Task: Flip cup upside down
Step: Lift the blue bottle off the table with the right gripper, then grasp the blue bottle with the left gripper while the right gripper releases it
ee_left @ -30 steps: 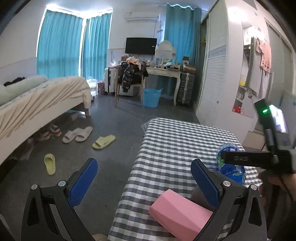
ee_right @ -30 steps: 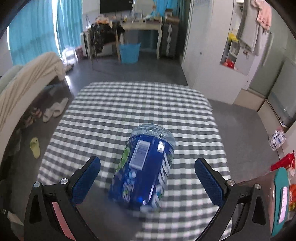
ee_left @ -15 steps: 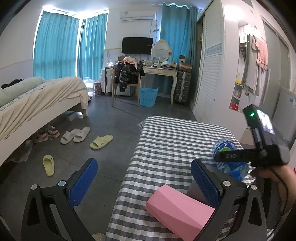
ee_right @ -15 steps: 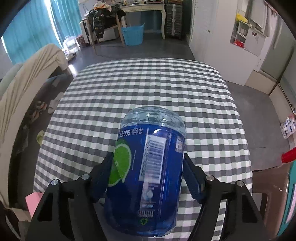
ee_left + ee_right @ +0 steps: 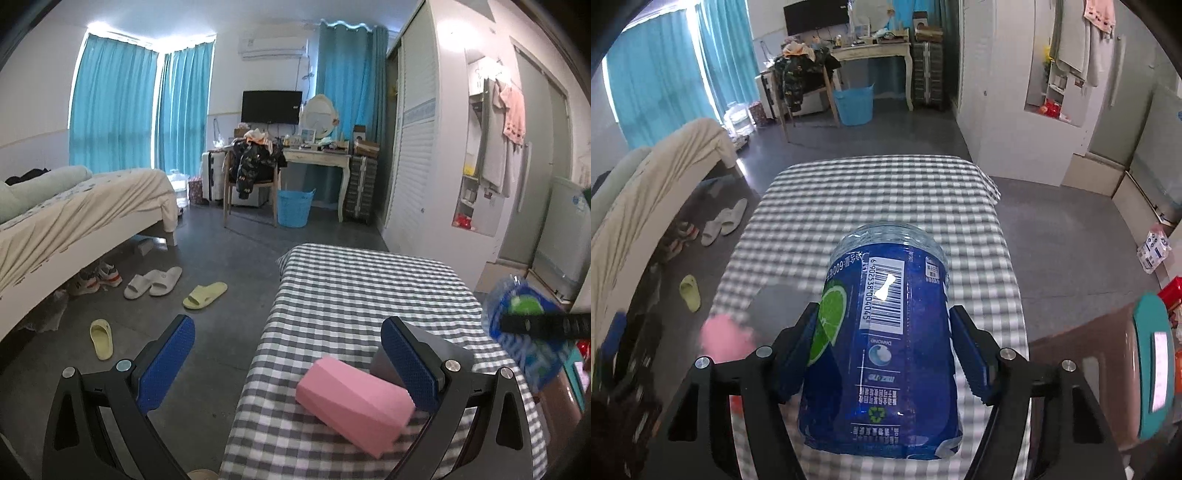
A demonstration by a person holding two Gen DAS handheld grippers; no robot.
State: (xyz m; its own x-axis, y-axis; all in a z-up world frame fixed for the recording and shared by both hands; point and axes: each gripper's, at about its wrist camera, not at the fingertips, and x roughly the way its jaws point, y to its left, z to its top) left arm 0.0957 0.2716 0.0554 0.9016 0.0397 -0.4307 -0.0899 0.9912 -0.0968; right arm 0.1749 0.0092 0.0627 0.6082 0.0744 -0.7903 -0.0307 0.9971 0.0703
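Observation:
The cup (image 5: 886,343) is a cut-off clear plastic bottle with a blue label, a lime picture and a barcode. My right gripper (image 5: 884,354) is shut on its sides and holds it above the checked tablecloth (image 5: 879,199), its closed clear end pointing away from the camera. In the left wrist view the cup (image 5: 524,332) appears blurred at the right edge, with one black finger of the right gripper across it. My left gripper (image 5: 291,363) is open over the table's near left edge, nothing between its blue pads (image 5: 404,363).
A pink block (image 5: 354,400) lies on the near part of the checked table (image 5: 354,288), beside a grey object (image 5: 424,350) behind the left gripper's right finger. A brown stool with a teal device (image 5: 1150,369) stands to the right. Bed and slippers sit left on the floor.
My right gripper closed on the cup and lifted it off the table. In the left wrist view the cup moved right and up. The left gripper stayed open, drawing back slightly.

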